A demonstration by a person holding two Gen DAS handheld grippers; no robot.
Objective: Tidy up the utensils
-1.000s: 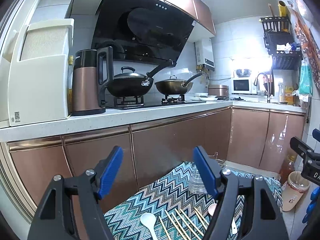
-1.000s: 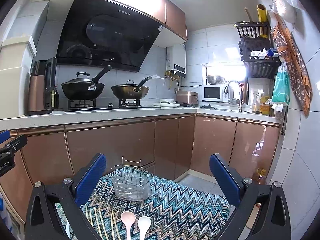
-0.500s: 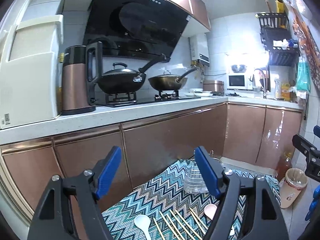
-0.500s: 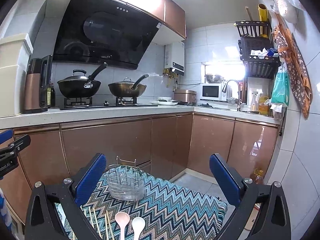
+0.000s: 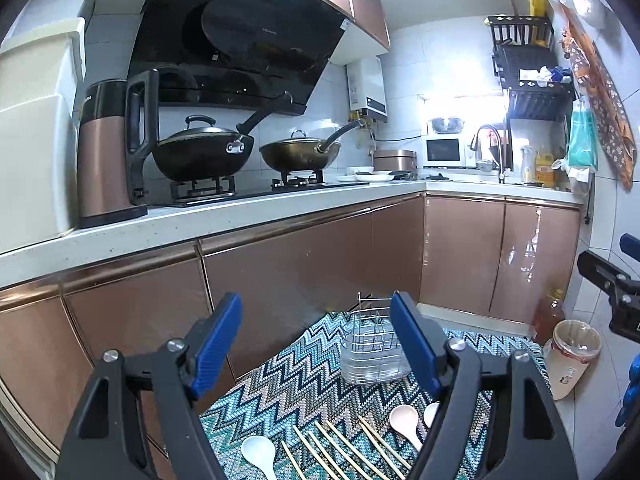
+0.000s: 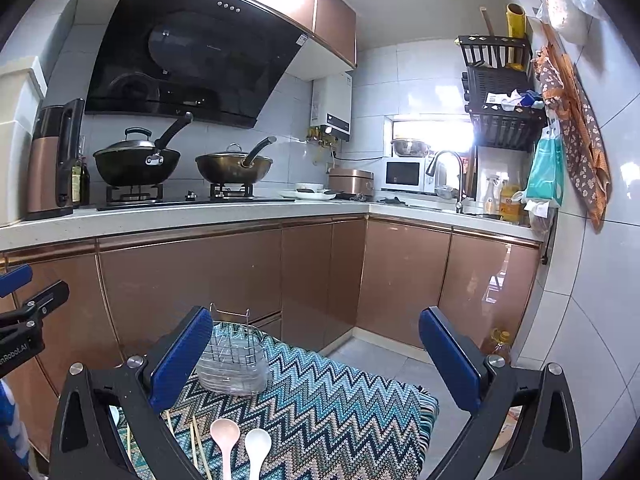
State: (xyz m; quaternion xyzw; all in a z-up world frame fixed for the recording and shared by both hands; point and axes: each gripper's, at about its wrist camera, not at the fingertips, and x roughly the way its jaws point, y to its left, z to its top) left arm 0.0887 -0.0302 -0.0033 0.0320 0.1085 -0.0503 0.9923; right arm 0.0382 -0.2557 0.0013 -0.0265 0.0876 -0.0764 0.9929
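A clear utensil holder with a wire rack [image 5: 370,350] [image 6: 234,364] stands at the far end of a zigzag cloth [image 5: 312,376] [image 6: 332,404]. Several wooden chopsticks [image 5: 340,448] [image 6: 194,440] lie on the cloth. A white spoon [image 5: 259,453] lies left of them, a pink spoon [image 5: 405,420] [image 6: 225,434] and another white spoon [image 5: 431,413] [image 6: 256,444] right of them. My left gripper [image 5: 326,346] is open and empty above the cloth. My right gripper [image 6: 318,356] is open wide and empty, above the spoons.
Copper kitchen cabinets [image 5: 280,264] and a white counter [image 6: 180,216] with two woks and a kettle [image 5: 108,152] stand behind the cloth. A bin [image 5: 570,360] and an oil bottle [image 6: 496,346] stand on the floor at the right.
Both views have tilted down and drawn slightly closer to the cloth, so more of the holder, chopsticks and spoons shows. Both grippers stay open.
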